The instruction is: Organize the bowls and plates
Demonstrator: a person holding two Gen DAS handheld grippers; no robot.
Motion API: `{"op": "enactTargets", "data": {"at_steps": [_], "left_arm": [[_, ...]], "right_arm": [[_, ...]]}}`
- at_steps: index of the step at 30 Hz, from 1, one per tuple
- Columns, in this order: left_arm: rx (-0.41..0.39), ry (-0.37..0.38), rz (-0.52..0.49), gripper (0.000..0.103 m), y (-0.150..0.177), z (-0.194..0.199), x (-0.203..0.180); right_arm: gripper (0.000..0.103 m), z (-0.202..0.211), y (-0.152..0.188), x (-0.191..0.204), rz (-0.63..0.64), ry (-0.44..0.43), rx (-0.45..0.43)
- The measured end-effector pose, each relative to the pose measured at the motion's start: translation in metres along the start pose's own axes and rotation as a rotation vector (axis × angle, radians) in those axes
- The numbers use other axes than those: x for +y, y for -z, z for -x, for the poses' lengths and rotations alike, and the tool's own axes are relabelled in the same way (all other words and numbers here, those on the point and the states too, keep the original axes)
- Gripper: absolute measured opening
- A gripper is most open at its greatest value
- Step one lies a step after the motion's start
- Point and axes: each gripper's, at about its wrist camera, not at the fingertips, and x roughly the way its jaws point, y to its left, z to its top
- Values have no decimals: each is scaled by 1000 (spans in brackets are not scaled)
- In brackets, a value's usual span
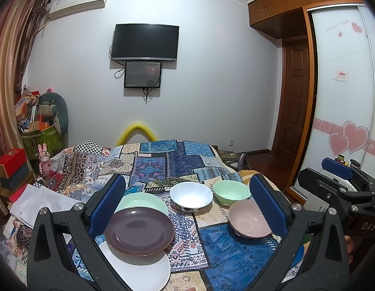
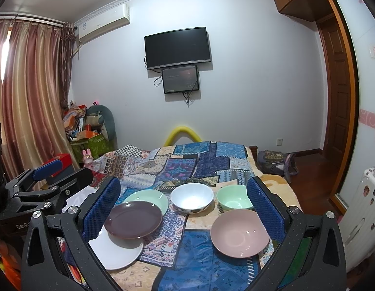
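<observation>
On the patchwork cloth (image 1: pixel 187 165) in front of you, L to R: white plate (image 1: pixel 141 274) nearest you at far left, purple plate (image 1: pixel 139 230) overlapping its far edge, and a green plate (image 1: pixel 148 200) partly under the purple one's back rim. Next comes the white bowl (image 1: pixel 191 195) w/ dark pattern low on its side, standing alone mid-cloth. Just right of it sits the green bowl (image 1: pixel 231 191), and nearer you the pink bowl (image 1: pixel 248 219), close to the green one but whether they touch you can't tell from the left wrist view; right wrist view shows a gap.

Your left gripper (image 1: pixel 187 206) is spread wide, blue pads (image 1: pixel 107 206) framing the dishes, nothing between them. Your right gripper (image 2: pixel 183 208) is likewise spread wide and empty; it also shows at the right edge of the left cam. Both hover above the near edge of the cloth, not touching any dish.

Behind: TV (image 1: pixel 145 42) on the wall w/ small screen (image 1: pixel 142 74) under it.
</observation>
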Motion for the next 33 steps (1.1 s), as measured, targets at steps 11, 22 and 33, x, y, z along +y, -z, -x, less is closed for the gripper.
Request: {"op": "enactTargets", "data": {"at_steps": [11, 22, 33], "left_arm": [[-2, 3, 1, 103, 0, 0, 0], [2, 4, 9, 103, 2, -4, 3], [86, 0, 13, 103, 19, -28, 34]], "right_arm": [[103, 0, 0, 0, 0, 1, 1], [103, -9, 3, 3, 2, -6, 23], [103, -49, 18, 14, 8, -28, 123]]}}
